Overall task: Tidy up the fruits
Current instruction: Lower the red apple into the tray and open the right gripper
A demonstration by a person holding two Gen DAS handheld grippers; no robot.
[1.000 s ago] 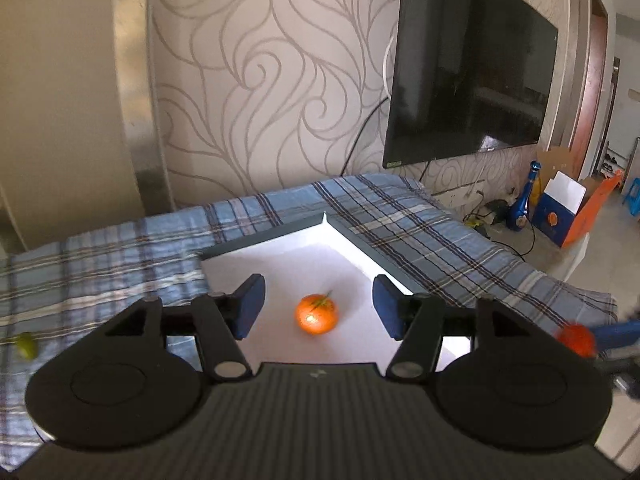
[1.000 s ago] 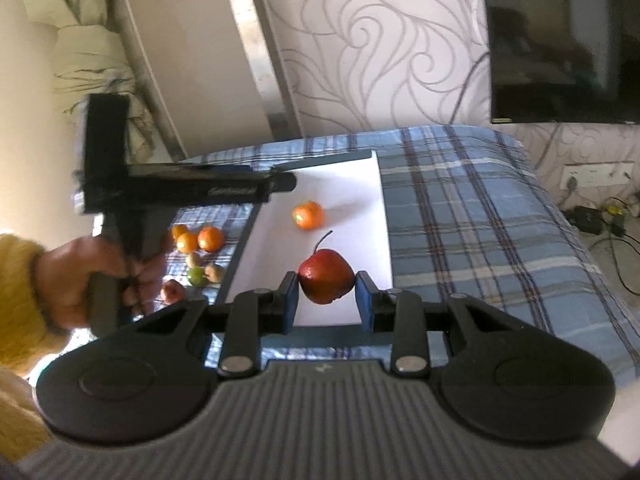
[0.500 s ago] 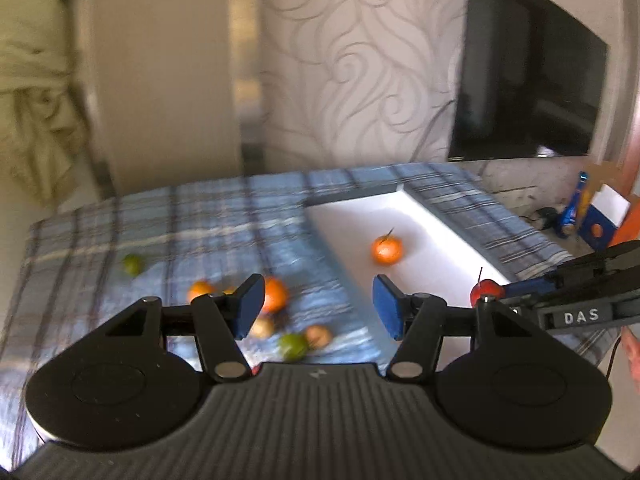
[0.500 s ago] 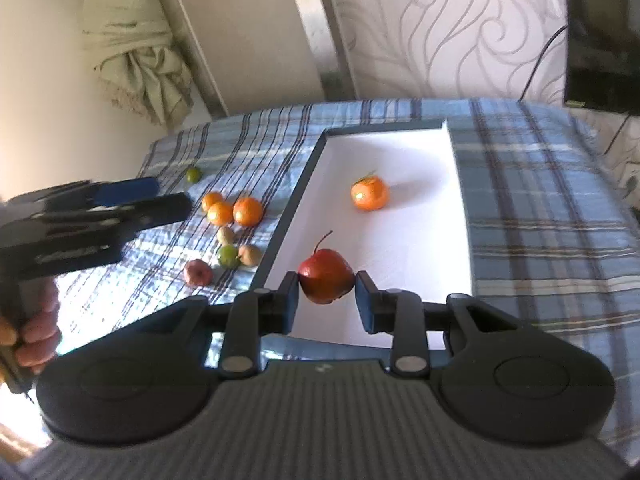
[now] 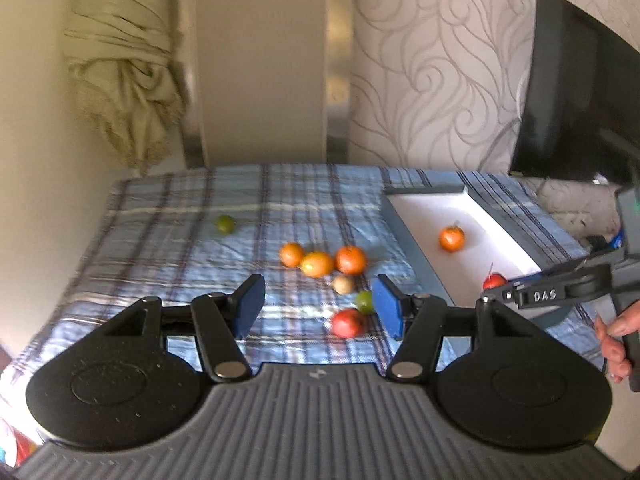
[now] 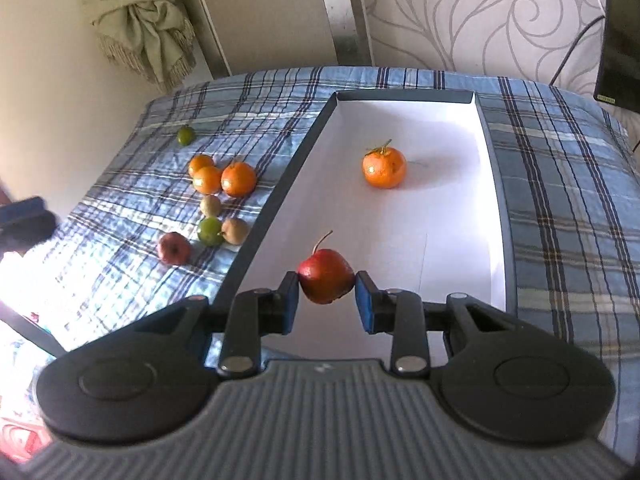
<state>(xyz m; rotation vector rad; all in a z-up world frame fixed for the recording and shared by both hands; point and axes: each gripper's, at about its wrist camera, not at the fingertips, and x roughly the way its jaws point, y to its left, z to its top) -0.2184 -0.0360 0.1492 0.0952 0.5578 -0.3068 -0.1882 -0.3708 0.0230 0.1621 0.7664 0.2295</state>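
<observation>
My right gripper is shut on a red apple with a stem, held over the near end of the white tray. One orange lies in the tray. My left gripper is open and empty above the plaid cloth, just short of the loose fruit: three oranges, a red apple, a green fruit and a brownish fruit. The right gripper with its apple shows at the right of the left wrist view.
A lone green fruit lies further out on the plaid cloth. A second brownish fruit lies against the tray's dark left wall. A wall, a knotted curtain and a TV stand behind the table.
My left gripper has swung left from the tray to over the loose fruit on the cloth. My right gripper has kept the apple and moved further over the tray.
</observation>
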